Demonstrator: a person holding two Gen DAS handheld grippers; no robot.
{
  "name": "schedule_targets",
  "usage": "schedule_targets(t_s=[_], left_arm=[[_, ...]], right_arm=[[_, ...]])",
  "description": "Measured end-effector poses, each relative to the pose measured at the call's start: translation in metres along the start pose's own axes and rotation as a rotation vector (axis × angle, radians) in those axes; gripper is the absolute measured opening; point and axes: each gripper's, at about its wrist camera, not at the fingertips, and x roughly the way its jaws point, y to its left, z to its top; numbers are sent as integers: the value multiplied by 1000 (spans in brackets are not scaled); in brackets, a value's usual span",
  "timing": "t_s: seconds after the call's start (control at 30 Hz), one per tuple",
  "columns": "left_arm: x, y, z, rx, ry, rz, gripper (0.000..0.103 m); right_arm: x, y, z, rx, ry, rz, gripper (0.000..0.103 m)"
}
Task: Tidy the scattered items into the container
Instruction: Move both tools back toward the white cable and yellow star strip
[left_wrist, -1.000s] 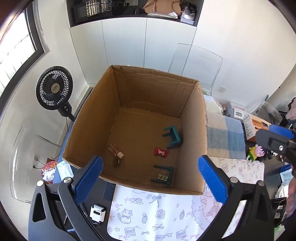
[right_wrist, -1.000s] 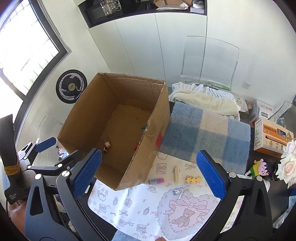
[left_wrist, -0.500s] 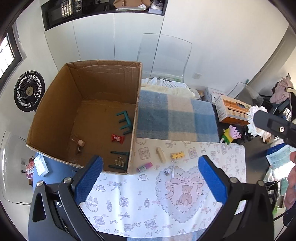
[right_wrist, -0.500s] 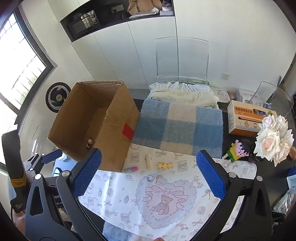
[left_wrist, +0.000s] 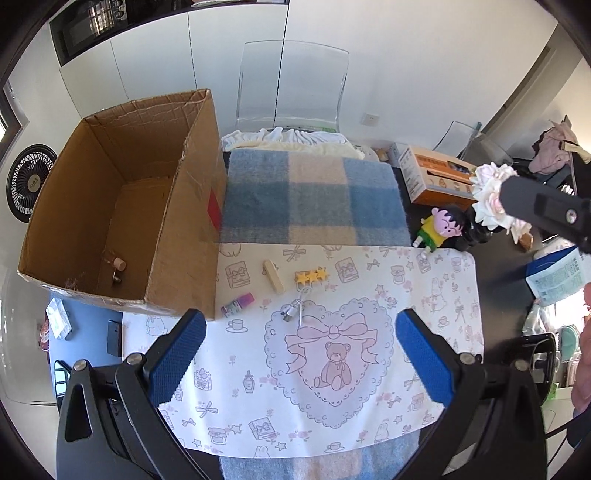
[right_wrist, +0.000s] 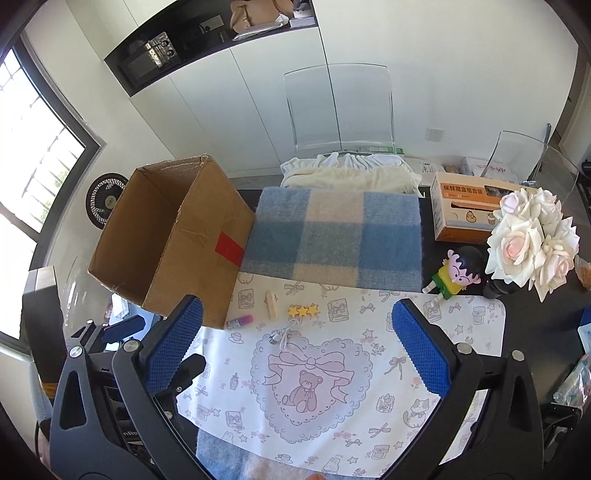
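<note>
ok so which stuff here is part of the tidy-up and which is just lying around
Belongs to the job:
cardboard box
wooden block
star clip
purple tube
white cable

Just lying about:
plaid blanket
cartoon figure
orange carton
roses
fan

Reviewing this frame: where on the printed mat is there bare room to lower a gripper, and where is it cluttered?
Free: the heart-and-bear print and the printed mat right of the yellow star clip. Crowded: beside the cardboard box, where the purple tube, wooden block and white cable cluster.
</note>
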Motion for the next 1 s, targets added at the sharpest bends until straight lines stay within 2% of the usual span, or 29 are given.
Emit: schedule_targets(t_s=[0.07, 0.2, 0.3, 0.37, 0.43, 0.53, 0.6, 0.77, 1.0], left_arm=[[8, -3, -5, 0, 12, 19, 102], [25, -5, -14, -3, 51, 27, 79], [32, 0, -19, -38, 59, 25, 79], [36, 2, -21, -48, 56, 38, 72], [43, 3, -24, -51, 62, 53, 59], [59, 8, -29, -75, 97, 54, 48], [69, 12, -32, -95, 111, 52, 46], [89, 24, -35, -114, 134, 75, 43], [124, 39, -33, -116, 167, 94, 43]], right_arm=[[4, -4, -5, 3, 10, 7, 103], [14, -10, -15, -11, 30, 3, 103], [24, -13, -20, -29, 53, -6, 100], [32, -14, -21, -45, 69, -10, 98], [41, -15, -22, -68, 83, -17, 92], [60, -15, -23, -97, 115, -18, 87], [75, -15, -25, -120, 140, -15, 81], [116, -15, -32, -168, 207, -1, 73], [175, -25, -48, -158, 305, 33, 73]])
